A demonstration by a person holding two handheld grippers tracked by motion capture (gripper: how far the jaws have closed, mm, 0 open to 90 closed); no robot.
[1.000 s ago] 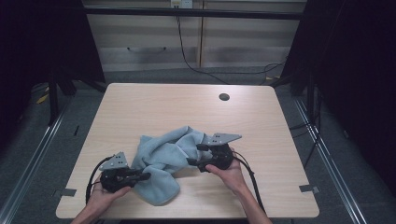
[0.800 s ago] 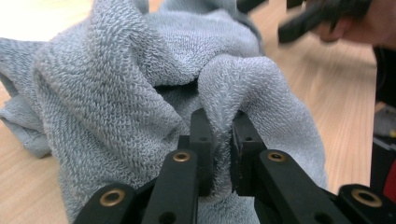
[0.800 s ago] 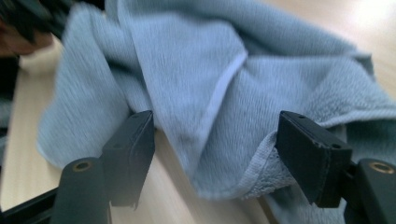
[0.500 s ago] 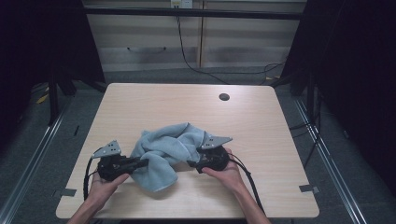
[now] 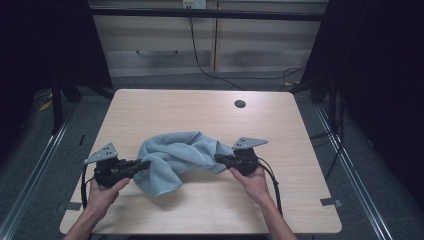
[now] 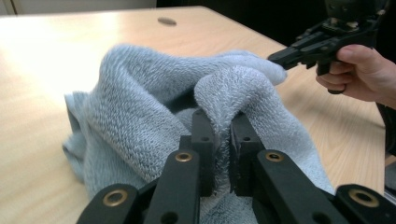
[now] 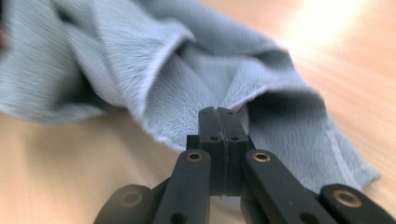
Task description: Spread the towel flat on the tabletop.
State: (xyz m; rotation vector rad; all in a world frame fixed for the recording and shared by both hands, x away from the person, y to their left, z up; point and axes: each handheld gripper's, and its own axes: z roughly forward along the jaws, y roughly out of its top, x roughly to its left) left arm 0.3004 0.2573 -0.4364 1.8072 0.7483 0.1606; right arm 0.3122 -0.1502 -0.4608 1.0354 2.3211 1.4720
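Bunching at the centre of the table (image 5: 300,210), the blue towel (image 5: 172,155) stretches between both tools: left hand-held gripper (image 5: 145,164) pinching its left fold, right hand-held gripper (image 5: 218,158), jaws just closing, clamped on its right edge.

A light wooden table (image 5: 165,107) with rounded corners is seen from above, and a round dark grommet hole (image 5: 240,104) is set in its top toward the far edge. Grey carpet (image 5: 345,200) is laid around it, marked with small pieces of tape (image 5: 331,202). Metal rails (image 5: 352,175) are run along the floor on both sides. Behind the table a pale panelled wall (image 5: 165,45) is crossed by a dark horizontal bar (image 5: 210,14), and black cables (image 5: 200,55) are hung down it onto the floor. Both sides of the room are lost in darkness. A bright glare is thrown across the tabletop in the gripper views
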